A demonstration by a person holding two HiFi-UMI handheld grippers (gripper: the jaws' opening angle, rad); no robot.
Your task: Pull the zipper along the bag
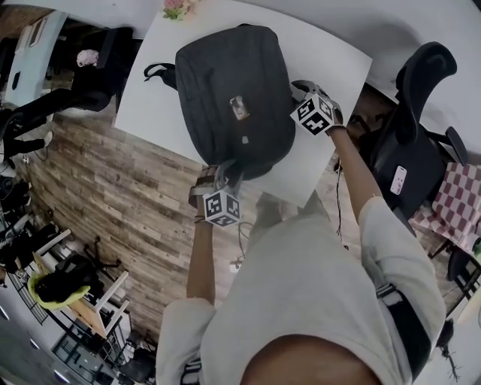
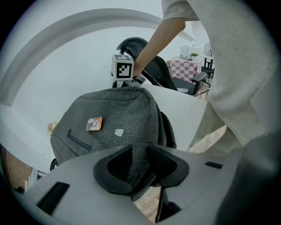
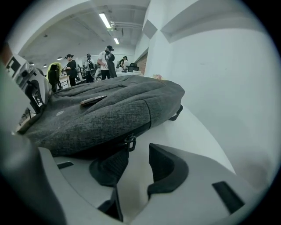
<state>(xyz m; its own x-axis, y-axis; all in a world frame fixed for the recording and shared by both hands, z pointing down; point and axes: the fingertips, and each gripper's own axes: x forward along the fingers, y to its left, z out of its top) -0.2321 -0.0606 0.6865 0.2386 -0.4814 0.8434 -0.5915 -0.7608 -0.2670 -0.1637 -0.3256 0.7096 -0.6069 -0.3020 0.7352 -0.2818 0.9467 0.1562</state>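
Note:
A dark grey backpack [image 1: 233, 90] lies flat on the white table [image 1: 161, 75], with a small orange tag [image 1: 239, 107] on its top. My left gripper [image 1: 225, 177] is at the bag's near end. In the left gripper view its jaws [image 2: 139, 149] are closed on a fold of the backpack [image 2: 114, 114] fabric. My right gripper [image 1: 301, 90] is at the bag's right side. In the right gripper view it [image 3: 138, 151] stands open on bare table [image 3: 193, 132], and the zipper pull [image 3: 130, 143] hangs from the backpack [image 3: 101, 114] side seam just past its left fingertip, outside the pads.
A black strap [image 1: 158, 73] sticks out at the bag's far left. Flowers [image 1: 176, 9] sit at the table's far edge. Black office chairs [image 1: 421, 128] and a chequered seat [image 1: 455, 199] stand to the right. Several people [image 3: 105, 61] stand far off in the room.

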